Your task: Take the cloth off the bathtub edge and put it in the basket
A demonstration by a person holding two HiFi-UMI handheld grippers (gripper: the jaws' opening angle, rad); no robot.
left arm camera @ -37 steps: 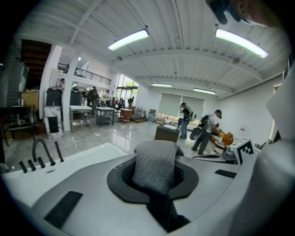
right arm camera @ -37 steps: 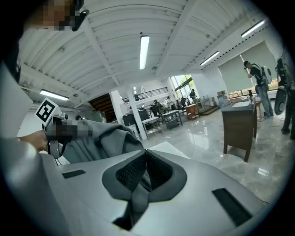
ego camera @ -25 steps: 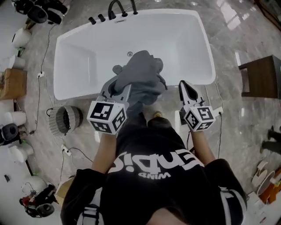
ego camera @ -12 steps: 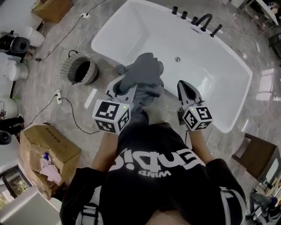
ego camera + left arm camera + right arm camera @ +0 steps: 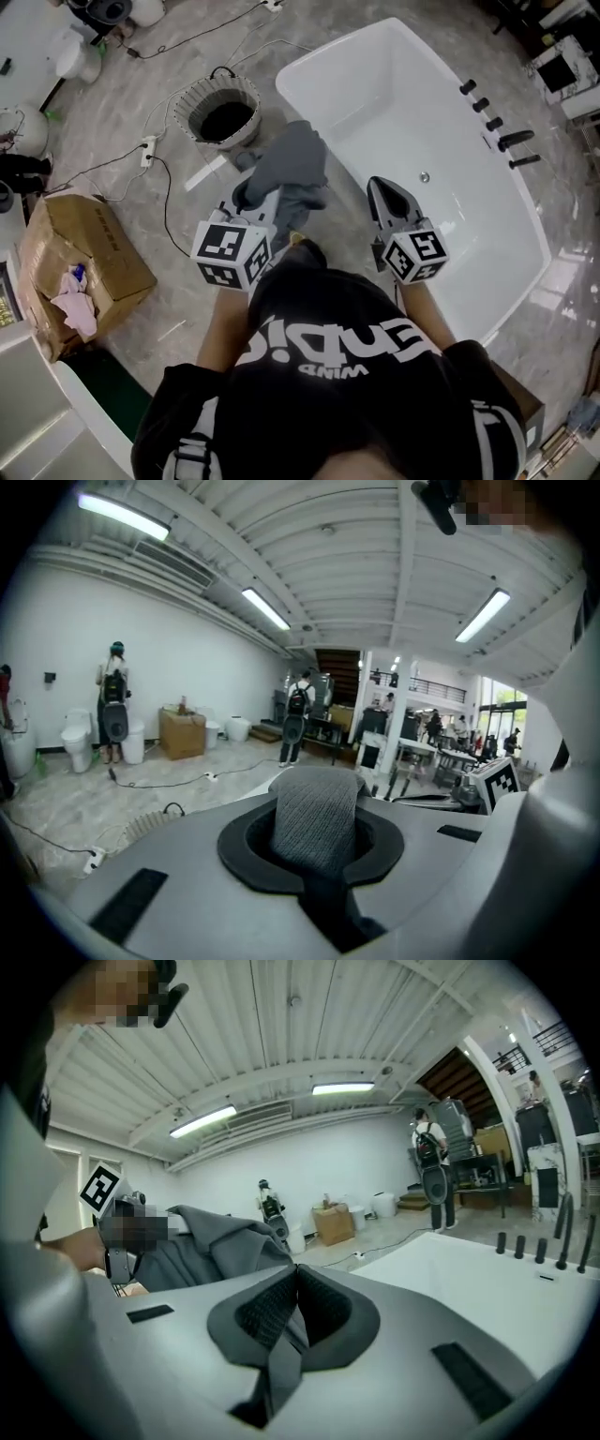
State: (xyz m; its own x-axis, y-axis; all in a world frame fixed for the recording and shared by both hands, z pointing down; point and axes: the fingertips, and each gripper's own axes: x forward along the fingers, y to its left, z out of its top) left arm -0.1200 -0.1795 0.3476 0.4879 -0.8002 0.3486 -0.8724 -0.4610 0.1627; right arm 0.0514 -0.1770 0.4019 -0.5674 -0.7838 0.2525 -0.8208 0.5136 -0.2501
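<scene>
Gripped the soft grey knit cloth tight in the left gripper, with a fold of it squeezed between the two jaws. Held the cloth up in the air, bunched and drooping over the front of that gripper. Had it off the big white bathtub, above the grey marble floor, in between the tub's edge and the round white ribbed basket with the dark inside. Not in the basket yet. Pressed the right gripper shut with nothing in it, near the cloth, over the tub's edge. Saw a brown cardboard box well apart on the floor.
</scene>
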